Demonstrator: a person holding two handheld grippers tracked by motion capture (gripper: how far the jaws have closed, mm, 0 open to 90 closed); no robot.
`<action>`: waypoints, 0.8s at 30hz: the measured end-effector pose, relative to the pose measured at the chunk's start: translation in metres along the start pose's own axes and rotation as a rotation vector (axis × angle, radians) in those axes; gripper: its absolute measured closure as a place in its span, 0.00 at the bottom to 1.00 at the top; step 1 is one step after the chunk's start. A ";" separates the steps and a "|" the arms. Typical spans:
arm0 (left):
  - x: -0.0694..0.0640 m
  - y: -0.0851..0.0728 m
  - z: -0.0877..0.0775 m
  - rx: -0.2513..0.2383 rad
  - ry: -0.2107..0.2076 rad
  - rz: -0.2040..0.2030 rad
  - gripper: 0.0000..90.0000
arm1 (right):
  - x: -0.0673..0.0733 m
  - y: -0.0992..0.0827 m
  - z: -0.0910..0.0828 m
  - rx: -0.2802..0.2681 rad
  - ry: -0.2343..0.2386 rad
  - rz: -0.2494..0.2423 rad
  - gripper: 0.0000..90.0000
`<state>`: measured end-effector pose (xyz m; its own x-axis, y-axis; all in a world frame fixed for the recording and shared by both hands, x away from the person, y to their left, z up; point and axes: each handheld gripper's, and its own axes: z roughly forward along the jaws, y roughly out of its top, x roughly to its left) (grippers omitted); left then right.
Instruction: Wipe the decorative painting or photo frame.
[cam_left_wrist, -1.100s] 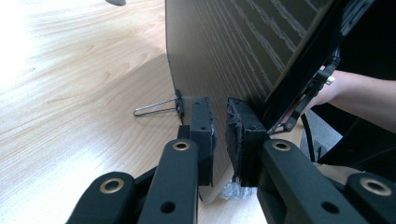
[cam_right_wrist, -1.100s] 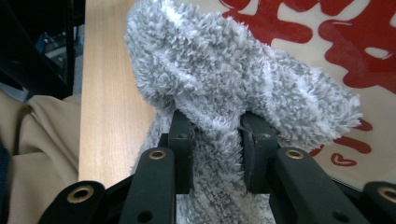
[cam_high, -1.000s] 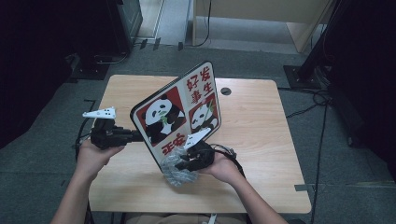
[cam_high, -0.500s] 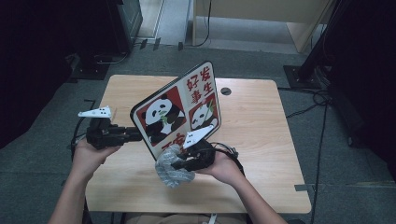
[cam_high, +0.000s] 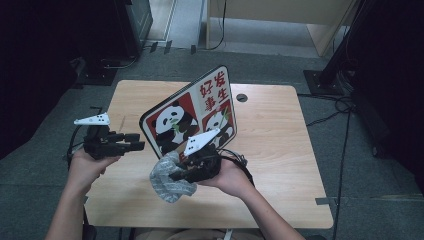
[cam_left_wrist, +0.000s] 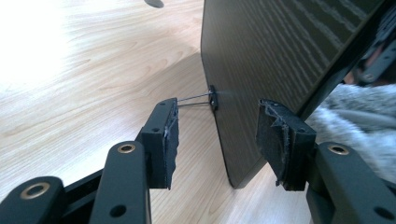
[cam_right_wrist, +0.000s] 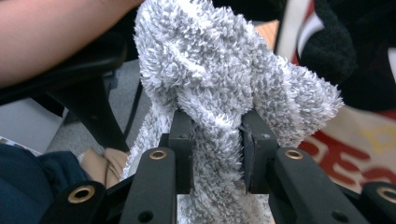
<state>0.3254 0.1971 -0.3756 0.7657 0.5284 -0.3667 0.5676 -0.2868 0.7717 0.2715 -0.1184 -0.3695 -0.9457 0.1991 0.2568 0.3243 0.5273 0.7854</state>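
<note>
A panda picture board stands tilted on the wooden table. To its left my left gripper is open and its jaws have just been opening. In the left gripper view the board's dark back has its lower corner between the pads of the left gripper without touching them, and a small hook with thin wires sits on it. My right gripper is shut on a grey fluffy cloth held in front of the board. The cloth bunches above the right gripper.
A round cable hole lies in the table behind the board. Cables trail by the right hand. Dark floor surrounds the table, with a black stand base at the far right.
The left gripper's jaws opened off the board's edge and the hand drew a little to the left. The right hand rose, lifting the grey cloth off the table.
</note>
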 end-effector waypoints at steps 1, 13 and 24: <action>0.001 0.000 -0.001 0.002 0.002 -0.003 0.55 | 0.000 0.002 0.001 -0.003 0.000 -0.004 0.78; 0.008 -0.004 -0.008 -0.001 0.010 -0.020 0.54 | 0.009 0.041 0.006 -0.010 0.017 -0.032 0.79; 0.011 -0.006 -0.014 -0.022 0.018 -0.029 0.53 | 0.019 0.071 0.009 -0.029 0.028 -0.070 0.79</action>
<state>0.3264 0.2159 -0.3773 0.7431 0.5510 -0.3797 0.5828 -0.2539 0.7719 0.2763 -0.0695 -0.3140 -0.9663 0.1395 0.2163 0.2574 0.5151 0.8176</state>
